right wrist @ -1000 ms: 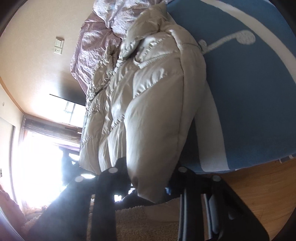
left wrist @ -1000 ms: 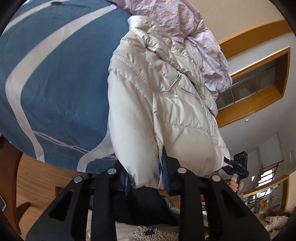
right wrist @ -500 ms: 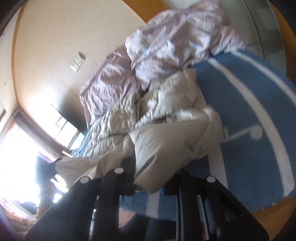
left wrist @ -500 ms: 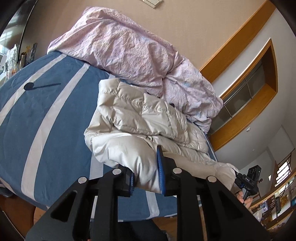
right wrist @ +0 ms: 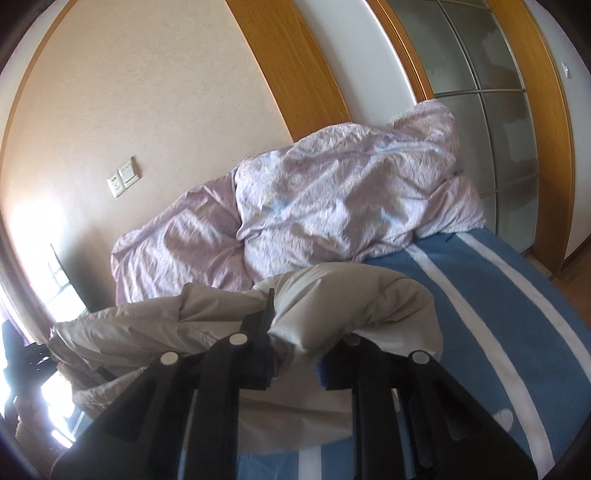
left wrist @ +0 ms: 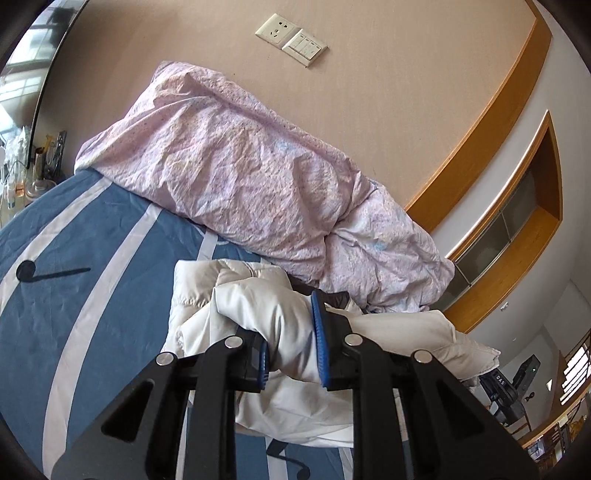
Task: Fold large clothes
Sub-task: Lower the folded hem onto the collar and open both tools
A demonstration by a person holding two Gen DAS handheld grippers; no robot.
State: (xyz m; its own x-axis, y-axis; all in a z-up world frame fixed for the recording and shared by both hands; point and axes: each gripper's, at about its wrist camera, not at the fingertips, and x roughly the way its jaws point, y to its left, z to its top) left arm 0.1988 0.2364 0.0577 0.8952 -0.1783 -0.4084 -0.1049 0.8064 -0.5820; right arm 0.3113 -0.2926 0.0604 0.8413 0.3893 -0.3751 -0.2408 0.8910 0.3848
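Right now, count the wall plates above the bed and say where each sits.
2. A socket plate and a switch plate sit side by side on the beige wall above the crumpled pink duvet. More may be hidden behind the duvet.

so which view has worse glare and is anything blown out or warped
Right wrist view: window light blows out the lower left edge, and the puffer jacket there reads grey and shadowed. Left wrist view: even light, the jacket looks white, and the wall socket is sharp. Both are fisheye, so the wood trim bows.
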